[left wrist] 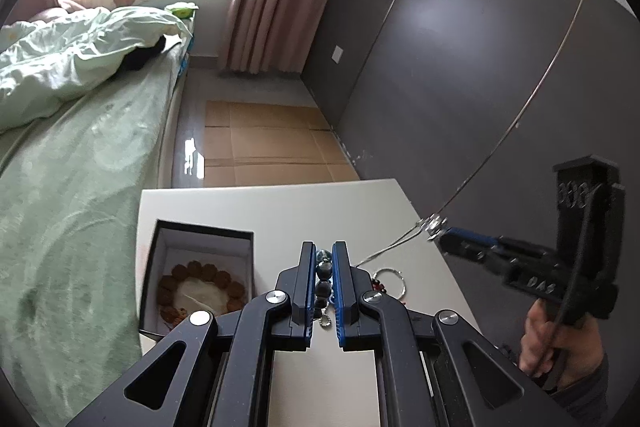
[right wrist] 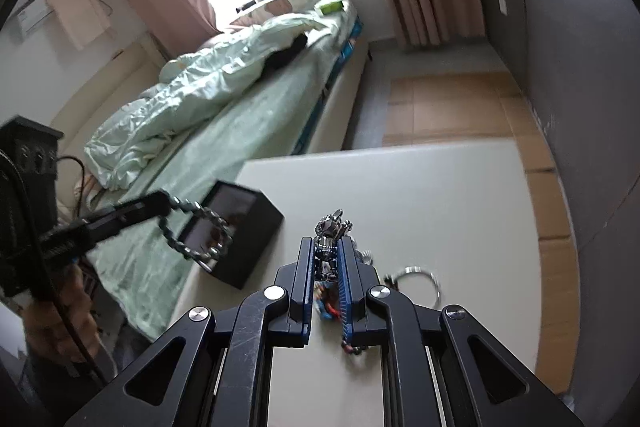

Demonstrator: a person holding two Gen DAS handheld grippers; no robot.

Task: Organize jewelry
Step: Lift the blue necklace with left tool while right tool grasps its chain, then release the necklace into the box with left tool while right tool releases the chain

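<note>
My left gripper [left wrist: 323, 255] is shut on a dark beaded bracelet [left wrist: 323, 273], held above the white table next to the open black box [left wrist: 202, 235]. The box holds a brown beaded bracelet [left wrist: 200, 271] on a white cushion. From the right wrist view the left gripper [right wrist: 166, 203] dangles the dark bracelet [right wrist: 200, 233] in front of the box [right wrist: 256, 227]. My right gripper [right wrist: 329, 247] is shut on a silver metal charm [right wrist: 332, 227] with a chain; in the left wrist view the right gripper [left wrist: 438, 227] holds the silver chain [left wrist: 400, 241] taut.
A silver ring bangle [left wrist: 390, 277] and red beads [left wrist: 378, 285] lie on the white table [left wrist: 320, 203]; the bangle also shows in the right wrist view [right wrist: 416, 275]. A bed with green bedding [left wrist: 72, 155] is left of the table. A grey wall [left wrist: 460, 75] is on the right.
</note>
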